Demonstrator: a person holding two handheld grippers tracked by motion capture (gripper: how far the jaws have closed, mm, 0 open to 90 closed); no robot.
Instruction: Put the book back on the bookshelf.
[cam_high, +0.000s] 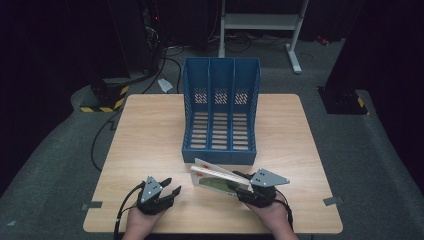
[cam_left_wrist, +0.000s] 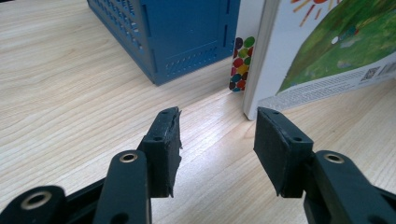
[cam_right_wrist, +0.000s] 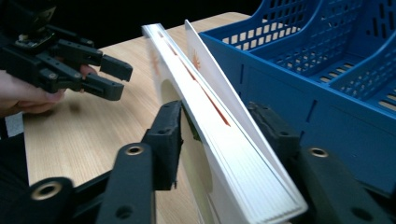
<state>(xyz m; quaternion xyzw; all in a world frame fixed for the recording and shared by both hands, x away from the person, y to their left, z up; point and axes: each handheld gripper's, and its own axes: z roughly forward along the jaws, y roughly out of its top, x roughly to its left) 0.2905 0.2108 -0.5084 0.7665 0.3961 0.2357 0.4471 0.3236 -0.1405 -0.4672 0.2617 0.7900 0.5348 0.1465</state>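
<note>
A thin white picture book (cam_high: 215, 176) stands tilted on its edge just in front of the blue three-slot file rack (cam_high: 220, 150). My right gripper (cam_high: 236, 185) is shut on the book's right end; in the right gripper view the page block (cam_right_wrist: 233, 154) lies clamped between the two black pads, with the front cover splayed slightly off it. My left gripper (cam_high: 171, 186) hovers low over the table to the book's left, open with nothing in it. In the left gripper view its jaws (cam_left_wrist: 217, 126) frame bare wood, with the book's back cover (cam_left_wrist: 327, 56) and the rack's corner (cam_left_wrist: 187, 37) beyond.
The wooden table (cam_high: 150, 130) carries the rack at its centre back. The rack's perforated wall (cam_right_wrist: 327, 107) sits close beside the book. My left gripper (cam_right_wrist: 112, 77) and its hand show across the book. Dark floor, cables and a white stand lie beyond the table.
</note>
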